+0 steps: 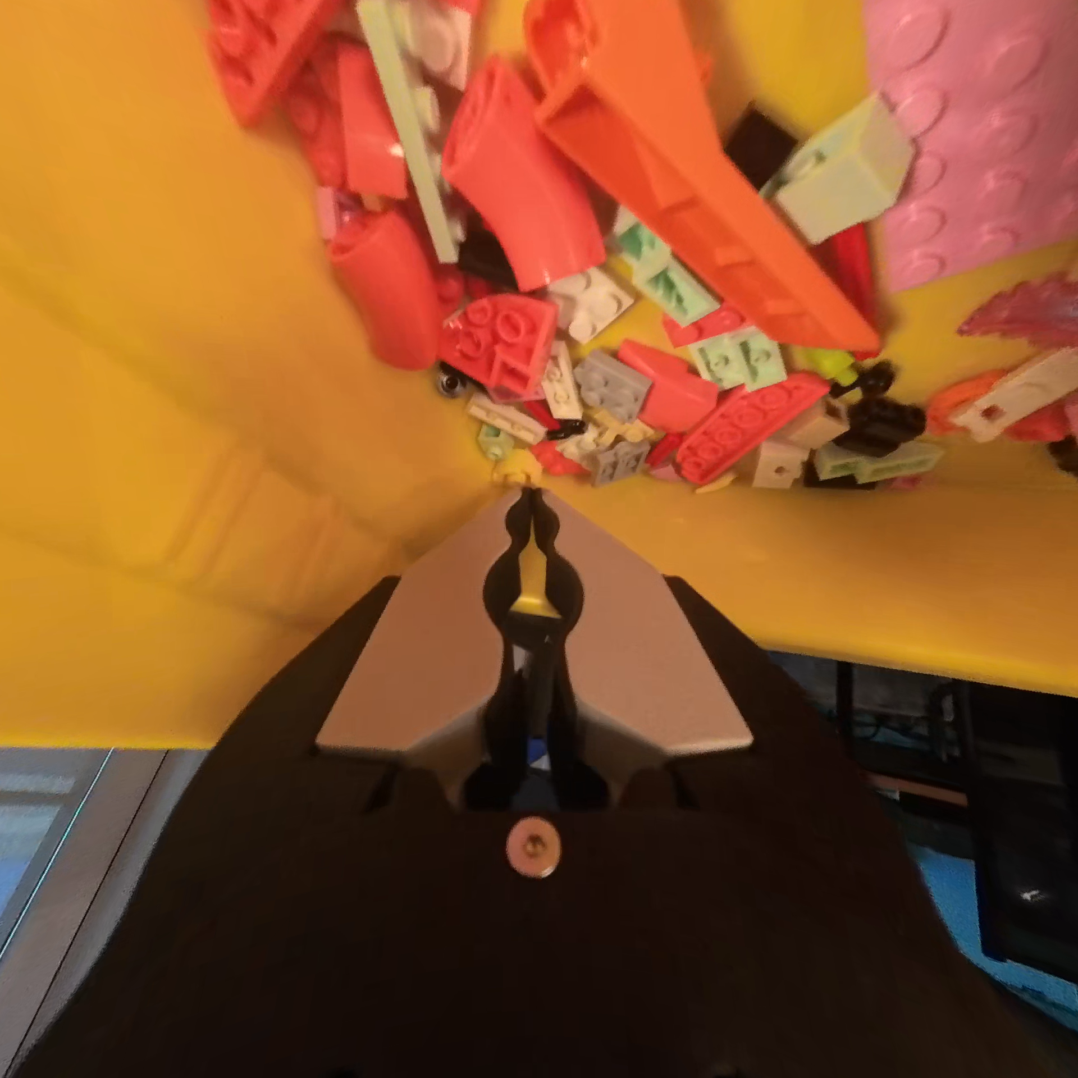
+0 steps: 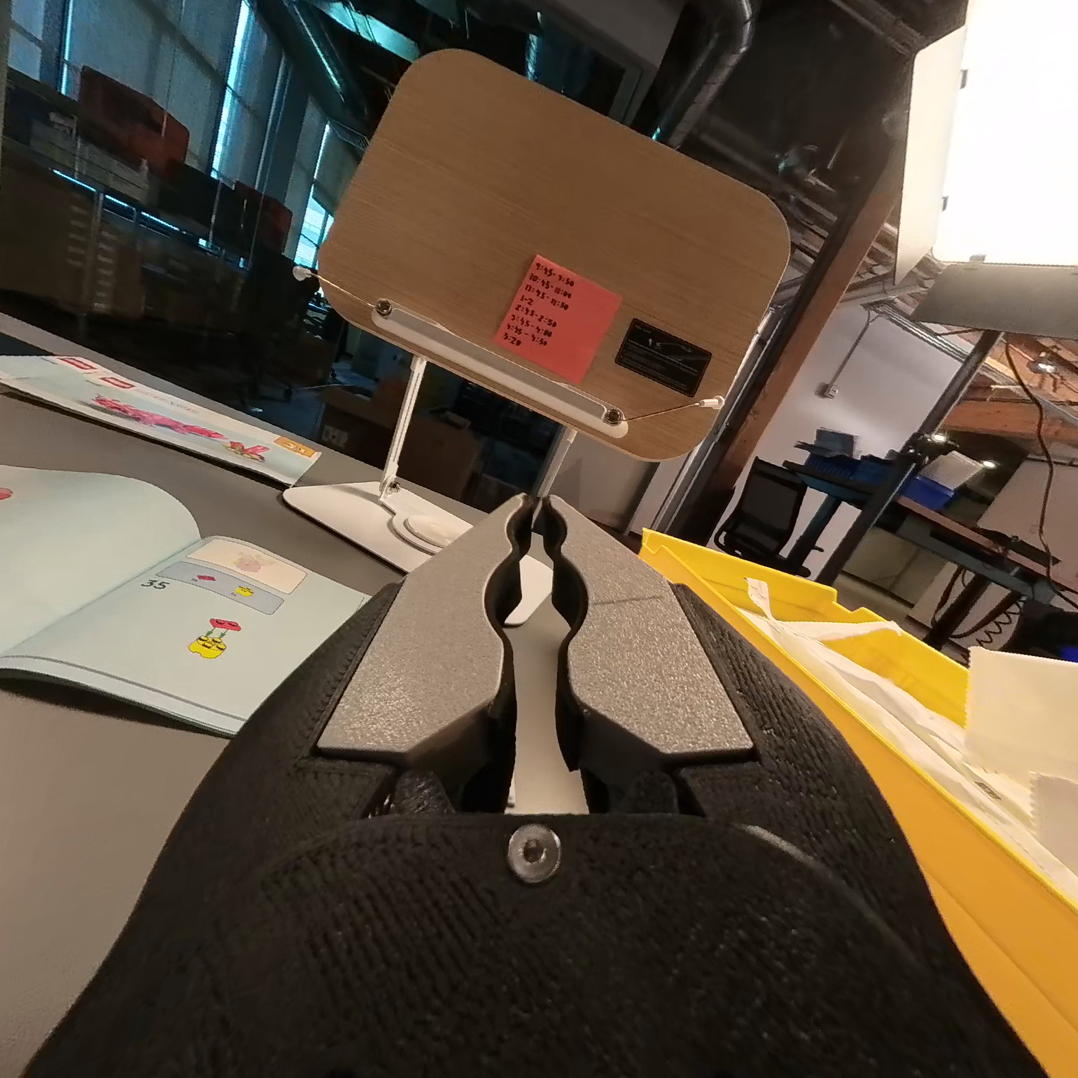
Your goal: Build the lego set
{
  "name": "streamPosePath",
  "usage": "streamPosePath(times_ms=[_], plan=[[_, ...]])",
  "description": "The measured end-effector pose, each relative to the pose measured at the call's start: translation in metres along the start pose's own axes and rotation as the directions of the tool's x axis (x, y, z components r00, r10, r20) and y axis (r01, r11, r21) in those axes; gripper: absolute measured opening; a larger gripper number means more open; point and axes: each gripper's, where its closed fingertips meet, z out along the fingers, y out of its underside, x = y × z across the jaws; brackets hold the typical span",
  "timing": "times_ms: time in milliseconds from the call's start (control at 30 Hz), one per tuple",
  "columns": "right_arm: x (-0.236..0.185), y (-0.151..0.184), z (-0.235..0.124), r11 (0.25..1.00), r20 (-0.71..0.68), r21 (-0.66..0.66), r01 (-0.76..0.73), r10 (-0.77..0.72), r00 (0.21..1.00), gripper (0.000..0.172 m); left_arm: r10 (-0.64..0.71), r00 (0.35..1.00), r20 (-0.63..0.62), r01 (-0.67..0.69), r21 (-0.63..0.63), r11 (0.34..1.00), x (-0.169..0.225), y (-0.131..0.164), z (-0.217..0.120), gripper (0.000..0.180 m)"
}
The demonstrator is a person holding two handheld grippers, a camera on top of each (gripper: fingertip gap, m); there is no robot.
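Two views: left wrist, right wrist.
Left hand-held gripper (image 1: pixel 529 493): fingers together, tips at a small yellow piece (image 1: pixel 513 475) on the edge of the brick pile; blurred, grip on it not clear.
Yellow tray (image 1: pixel 175 291): holds loose toy bricks, mostly coral-red, mint, grey, white.
Nearest bricks: grey two-stud brick (image 1: pixel 621 464) and small red piece (image 1: pixel 551 455), just beyond the tips.
Long orange wedge (image 1: pixel 688 192): lies across top of pile.
Pink studded plate (image 1: pixel 980 134): upper right of pile.
Right hand-held gripper (image 2: pixel 536 500): fingers together, nothing between them, raised above grey tabletop (image 2: pixel 105 776).
Ahead of right: white-based wooden book stand (image 2: pixel 554 245) carrying a pink note (image 2: pixel 554 318).
Left of right: open instruction booklet (image 2: pixel 146 612).
Right of right: yellow bin (image 2: pixel 846 641) with white paper bags (image 2: pixel 875 688).
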Motion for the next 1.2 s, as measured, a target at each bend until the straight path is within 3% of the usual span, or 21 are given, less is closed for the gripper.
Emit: streamPosePath(times_ms=[133, 367, 467, 633, 733, 867, 967, 1200], plan=[[-0.004, 0.000, 0.004, 1.000, 0.021, 0.003, -0.004, 0.004, 1.000, 0.000, -0.014, 0.999, -0.035, 0.017, 0.068, 0.998, -0.001, -0.008, -0.003, 0.000], [-0.007, 0.000, 0.005, 1.000, 0.036, 0.007, -0.004, 0.004, 0.999, 0.000, -0.021, 0.985, -0.172, 0.071, 0.294, 0.953, 0.008, -0.040, -0.022, 0.000], [-0.007, 0.001, 0.005, 1.000, 0.039, 0.004, -0.015, 0.015, 0.999, 0.000, -0.047, 0.994, -0.099, 0.071, 0.256, 0.964, -0.001, -0.025, -0.024, 0.000], [-0.009, 0.001, 0.006, 1.000, 0.053, 0.001, -0.016, 0.016, 0.998, 0.000, -0.063, 0.997, -0.035, 0.066, 0.109, 0.992, -0.003, -0.006, -0.011, 0.020], [-0.010, 0.001, 0.006, 1.000, 0.057, 0.002, -0.013, 0.013, 0.998, 0.000, -0.075, 0.997, -0.019, 0.076, 0.083, 0.994, -0.001, -0.007, -0.004, 0.035], [-0.011, 0.000, 0.006, 1.000, 0.062, 0.003, -0.015, 0.014, 0.998, 0.000, -0.109, 0.994, -0.023, 0.110, 0.093, 0.990, -0.003, -0.011, 0.000, 0.026], [-0.012, 0.001, 0.006, 1.000, 0.067, 0.001, -0.016, 0.016, 0.998, 0.001, -0.115, 0.989, -0.095, 0.129, 0.163, 0.978, 0.001, -0.021, -0.002, 0.003], [-0.014, 0.001, 0.006, 1.000, 0.076, -0.001, -0.019, 0.019, 0.997, 0.000, -0.101, 0.979, -0.178, 0.143, 0.243, 0.960, 0.004, -0.027, -0.009, 0.000]])
